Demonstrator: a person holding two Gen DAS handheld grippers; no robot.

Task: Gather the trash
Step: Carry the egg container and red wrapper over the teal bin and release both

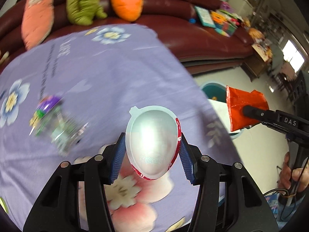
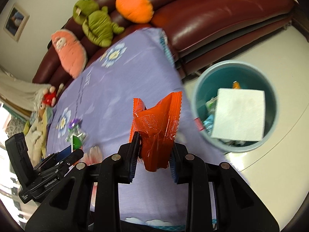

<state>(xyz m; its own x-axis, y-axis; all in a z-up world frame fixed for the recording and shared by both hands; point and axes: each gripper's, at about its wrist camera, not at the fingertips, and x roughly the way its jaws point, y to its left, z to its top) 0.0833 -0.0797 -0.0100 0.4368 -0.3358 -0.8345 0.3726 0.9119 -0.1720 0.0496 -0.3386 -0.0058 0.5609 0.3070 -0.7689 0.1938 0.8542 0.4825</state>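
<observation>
My left gripper (image 1: 152, 154) is shut on a silver egg-shaped plastic shell with a red rim (image 1: 152, 141), held above the purple flowered tablecloth (image 1: 108, 71). My right gripper (image 2: 154, 154) is shut on a crumpled orange-red foil wrapper (image 2: 156, 127), which also shows in the left wrist view (image 1: 243, 108). A crumpled clear wrapper with purple and green print (image 1: 56, 123) lies on the cloth to the left; it also shows in the right wrist view (image 2: 76, 129). A teal trash bin (image 2: 200, 89) stands on the floor right of the table, holding a white napkin (image 2: 239, 114) and other trash.
A dark red leather sofa (image 2: 212, 19) runs behind the table with a pink plush (image 2: 69, 52), a green plush (image 2: 96, 23) and an orange carrot plush (image 2: 135, 5). Books and toys (image 1: 218, 19) lie on its right end. The floor (image 2: 280, 154) is pale.
</observation>
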